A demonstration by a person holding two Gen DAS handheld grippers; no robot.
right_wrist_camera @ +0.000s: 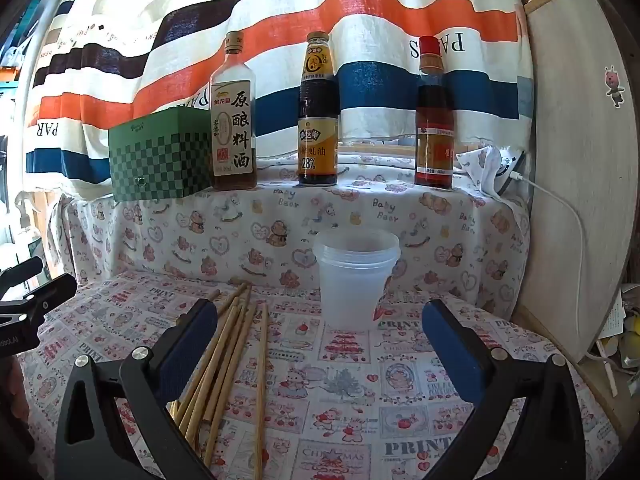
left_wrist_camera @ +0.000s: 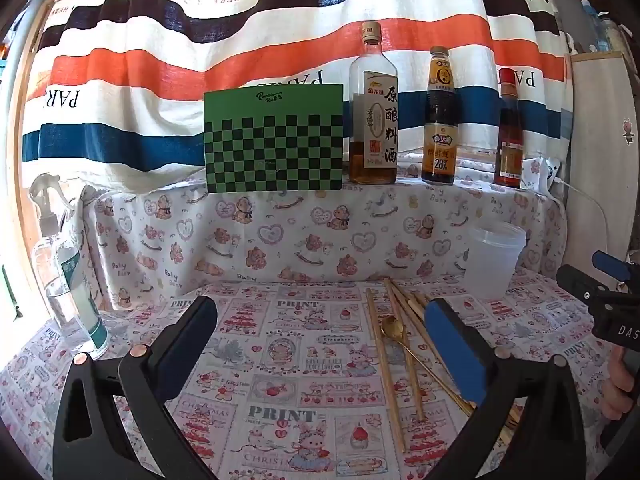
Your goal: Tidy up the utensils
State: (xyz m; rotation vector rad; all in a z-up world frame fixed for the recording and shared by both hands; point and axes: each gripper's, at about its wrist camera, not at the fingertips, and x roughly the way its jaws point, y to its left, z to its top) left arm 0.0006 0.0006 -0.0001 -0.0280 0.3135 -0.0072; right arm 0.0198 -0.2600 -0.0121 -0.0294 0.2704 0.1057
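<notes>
Hovering low over the patterned tablecloth (right_wrist_camera: 340,380), both grippers have jaws wide apart and empty. Chopsticks (right_wrist_camera: 228,352) lie lengthwise, pointing away, beside the right gripper (right_wrist_camera: 320,340) and just right of the left gripper (left_wrist_camera: 320,340). Farther back, right of the chopsticks, stands a clear plastic cup (right_wrist_camera: 354,280).

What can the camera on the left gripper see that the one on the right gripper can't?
Only the left wrist view shows the gold spoon lying among the chopsticks and the clear spray bottle standing at the table's left side. Only the right wrist view shows the white cable running down the right-hand panel. Both show the chopsticks, the plastic cup, the three sauce bottles and the green checkered box on the ledge.
</notes>
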